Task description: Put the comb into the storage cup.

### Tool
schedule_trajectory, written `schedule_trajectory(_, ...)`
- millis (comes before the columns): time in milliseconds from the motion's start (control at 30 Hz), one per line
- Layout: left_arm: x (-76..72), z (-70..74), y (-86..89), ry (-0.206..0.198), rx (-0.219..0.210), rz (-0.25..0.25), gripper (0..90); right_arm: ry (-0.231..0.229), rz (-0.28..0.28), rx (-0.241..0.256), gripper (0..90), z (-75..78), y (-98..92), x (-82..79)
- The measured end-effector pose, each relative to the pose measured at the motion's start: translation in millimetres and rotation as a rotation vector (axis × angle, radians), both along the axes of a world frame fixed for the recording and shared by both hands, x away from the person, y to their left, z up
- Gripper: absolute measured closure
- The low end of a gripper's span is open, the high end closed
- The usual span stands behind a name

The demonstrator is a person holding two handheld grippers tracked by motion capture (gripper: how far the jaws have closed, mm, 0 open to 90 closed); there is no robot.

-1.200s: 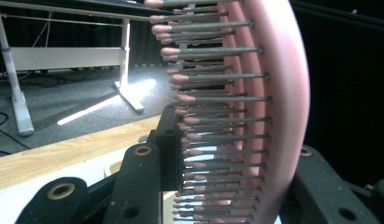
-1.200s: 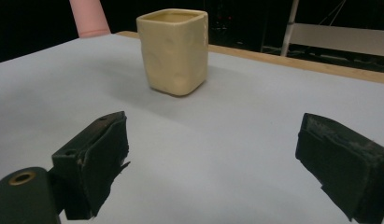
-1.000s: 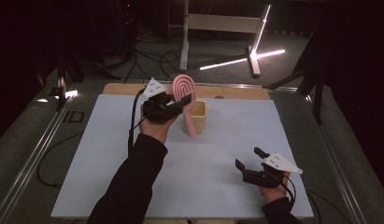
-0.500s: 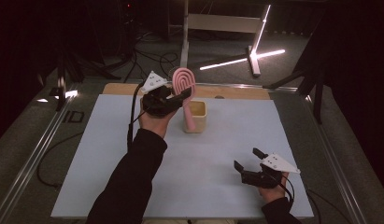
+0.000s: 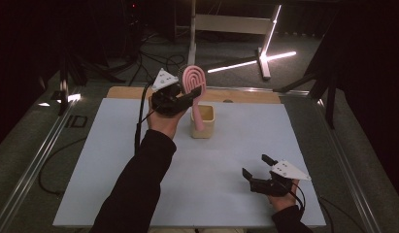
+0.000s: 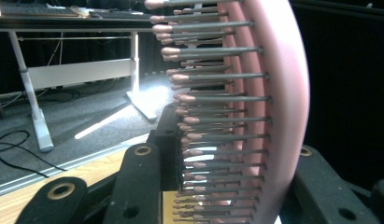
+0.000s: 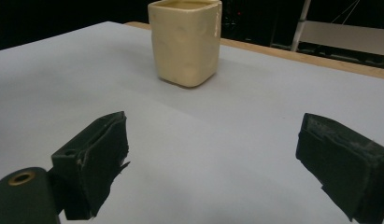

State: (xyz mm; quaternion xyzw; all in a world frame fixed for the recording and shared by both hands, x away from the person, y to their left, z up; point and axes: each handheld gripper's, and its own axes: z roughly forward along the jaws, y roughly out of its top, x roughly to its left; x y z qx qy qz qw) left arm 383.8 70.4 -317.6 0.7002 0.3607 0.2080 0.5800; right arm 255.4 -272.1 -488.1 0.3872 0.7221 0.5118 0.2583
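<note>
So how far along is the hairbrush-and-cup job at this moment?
Done: the left gripper is shut on the pink hairbrush, held upright with the handle running down into or in front of the cream cup; which one can't be told. In hand: moving the brush at the cup. Left: releasing it. The right gripper rests open near the table's front edge.

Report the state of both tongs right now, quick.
Left tongs: closed on the pink hairbrush, its handle down in the cream cup.
Right tongs: open, holding nothing, low over the table.
</note>
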Motion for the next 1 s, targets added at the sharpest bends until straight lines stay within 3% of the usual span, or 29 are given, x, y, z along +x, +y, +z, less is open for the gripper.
schedule_trajectory(467, 11.6, 5.5, -2.2, -0.008, 0.018, 0.051, 64.4, -0.001, 0.002, -0.006, 9.2, -0.6, 1.8, -1.0)
schedule_trajectory(1000, 23.4, 7.8, -11.3, -0.020, 0.035, 0.076, 64.3, 0.004, 0.010, -0.011, 9.2, -1.2, 2.6, -1.2)
